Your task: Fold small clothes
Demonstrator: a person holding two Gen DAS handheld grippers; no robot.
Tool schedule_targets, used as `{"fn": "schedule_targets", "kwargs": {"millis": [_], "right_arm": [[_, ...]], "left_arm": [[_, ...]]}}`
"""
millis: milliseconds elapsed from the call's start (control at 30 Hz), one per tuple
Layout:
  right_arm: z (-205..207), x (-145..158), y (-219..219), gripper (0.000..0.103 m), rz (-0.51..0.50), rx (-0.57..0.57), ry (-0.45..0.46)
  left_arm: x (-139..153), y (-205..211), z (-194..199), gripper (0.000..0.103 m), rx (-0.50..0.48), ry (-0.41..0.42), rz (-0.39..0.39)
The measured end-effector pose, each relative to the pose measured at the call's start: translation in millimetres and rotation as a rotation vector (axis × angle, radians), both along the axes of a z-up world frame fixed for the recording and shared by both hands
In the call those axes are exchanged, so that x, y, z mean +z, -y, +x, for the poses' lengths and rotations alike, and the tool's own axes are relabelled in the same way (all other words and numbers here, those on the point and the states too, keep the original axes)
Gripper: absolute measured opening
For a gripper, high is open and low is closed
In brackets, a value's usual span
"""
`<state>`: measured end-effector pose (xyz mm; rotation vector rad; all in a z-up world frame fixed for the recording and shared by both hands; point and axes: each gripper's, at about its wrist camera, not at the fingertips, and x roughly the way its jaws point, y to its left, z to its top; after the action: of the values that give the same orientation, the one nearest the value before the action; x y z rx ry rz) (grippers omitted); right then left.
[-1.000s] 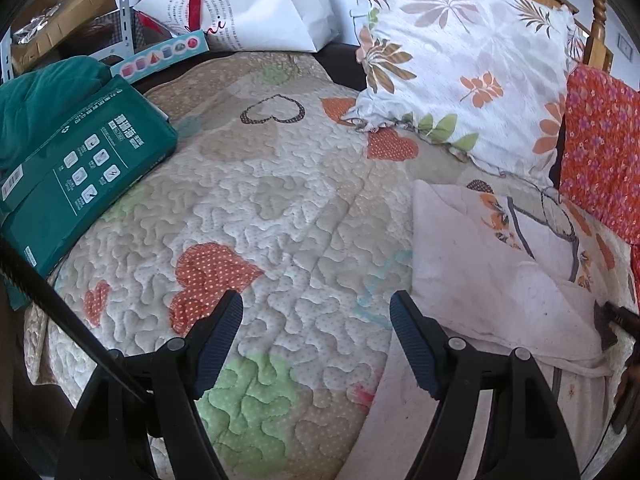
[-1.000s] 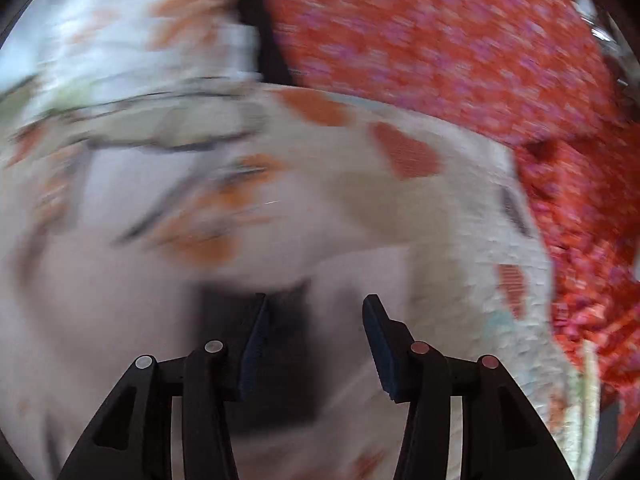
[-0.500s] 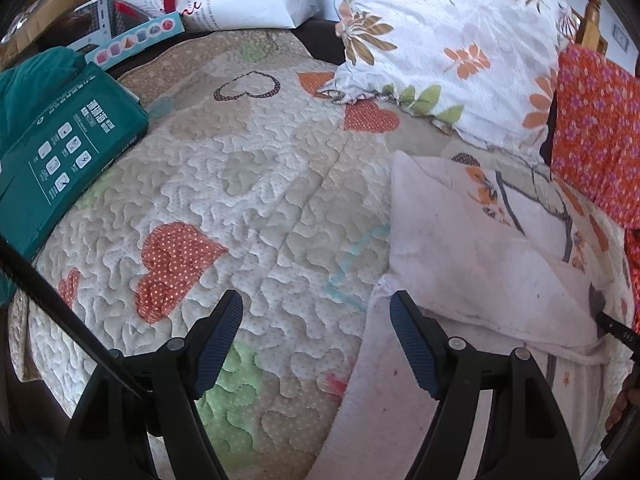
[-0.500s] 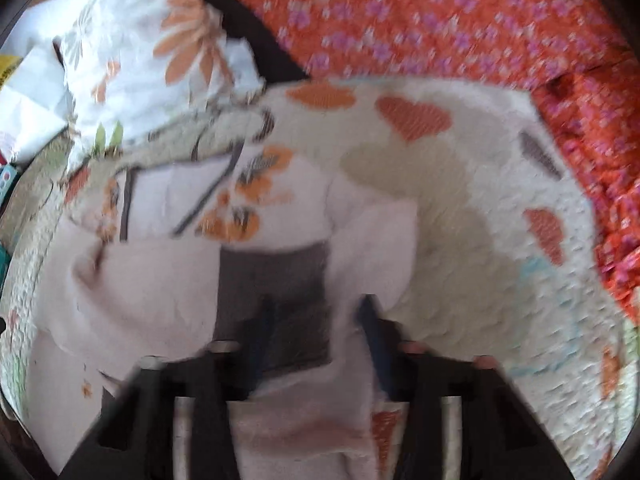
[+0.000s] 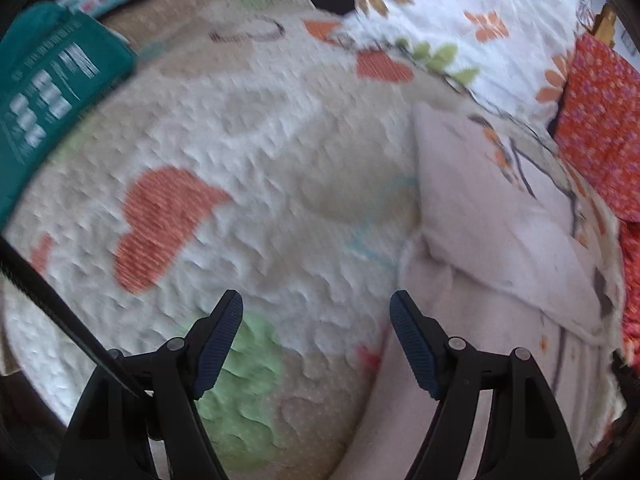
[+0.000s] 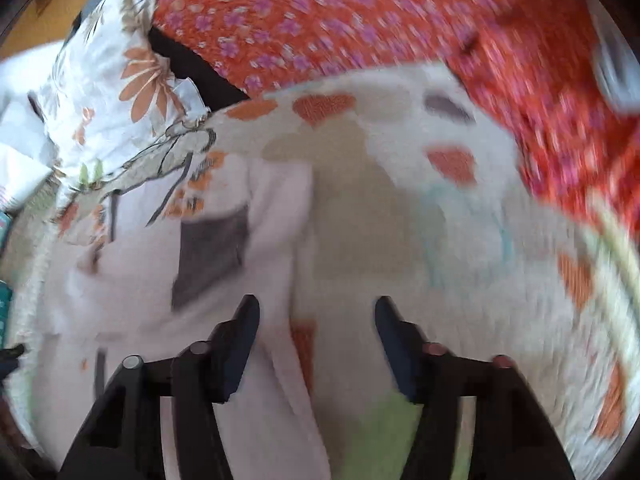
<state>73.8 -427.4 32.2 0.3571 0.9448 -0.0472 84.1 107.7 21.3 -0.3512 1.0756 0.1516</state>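
Left hand-held gripper (image 5: 316,332) hangs wide open and empty over the bed quilt (image 5: 248,152), the pale garment (image 5: 492,240) just right of it. Right hand-held gripper (image 6: 316,340), also open and empty, straddles the garment's edge, probably lining up for the next fold.

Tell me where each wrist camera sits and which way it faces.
Left wrist: behind the open left hand-held gripper, facing across the quilt; garment at right.
Right wrist: behind the open right hand-held gripper, facing the garment's right edge and the red floral fabric.
Shared: garment, quilt, leaf-print pillow.
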Motion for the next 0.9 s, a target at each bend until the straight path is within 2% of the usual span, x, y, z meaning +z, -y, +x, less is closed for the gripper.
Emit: {"fn": "schedule_targets", "kwargs": {"millis": [33,100,133,267,300,333,400,467,533,633,767,900], "right_arm": [[-17,-7,5,0.066,0.047,-0.017,-0.018],[-36,-20,12,0.063,0.128,-0.024,-0.054],[-47,-27,10,0.06,0.187,-0.019,-0.061],[-82,-29,1,0.059,0.308,0.002,0.011],[-86,-30,1,0.054,0.366,0.021,0.017],[-90,-38,-3,0.045,0.491,0.06,-0.003],[-100,-56,-13,0.044,0.626,0.083,-0.033],[-116,-60,-24,0.042,0.622,0.098,-0.006],[-127,-60,-29,0.042,0.651,0.109,-0.011],[-142,-71,-37,0.042,0.727,0.124,-0.032],[-158,-72,-47,0.04,0.733,0.152,-0.037],[-174,-75,-61,0.04,0.711,0.188,-0.054]], "left_arm": [[-5,0,-1,0.075,-0.025,-0.007,-0.056],[-6,3,-8,0.075,-0.041,0.027,-0.072],[-8,5,-12,0.075,-0.066,0.038,-0.116],[-11,17,-35,0.075,-0.133,0.068,-0.224],[-10,21,-43,0.074,-0.152,0.076,-0.232],[-11,25,-49,0.069,-0.178,0.072,-0.241],[-13,33,-65,0.064,-0.222,0.066,-0.246],[-15,39,-84,0.055,-0.249,0.055,-0.244],[-19,40,-101,0.052,-0.254,0.05,-0.282],[-23,45,-130,0.052,-0.243,0.058,-0.307],[-33,51,-150,0.052,-0.242,0.028,-0.378],[-34,56,-166,0.052,-0.234,0.03,-0.377]]}}
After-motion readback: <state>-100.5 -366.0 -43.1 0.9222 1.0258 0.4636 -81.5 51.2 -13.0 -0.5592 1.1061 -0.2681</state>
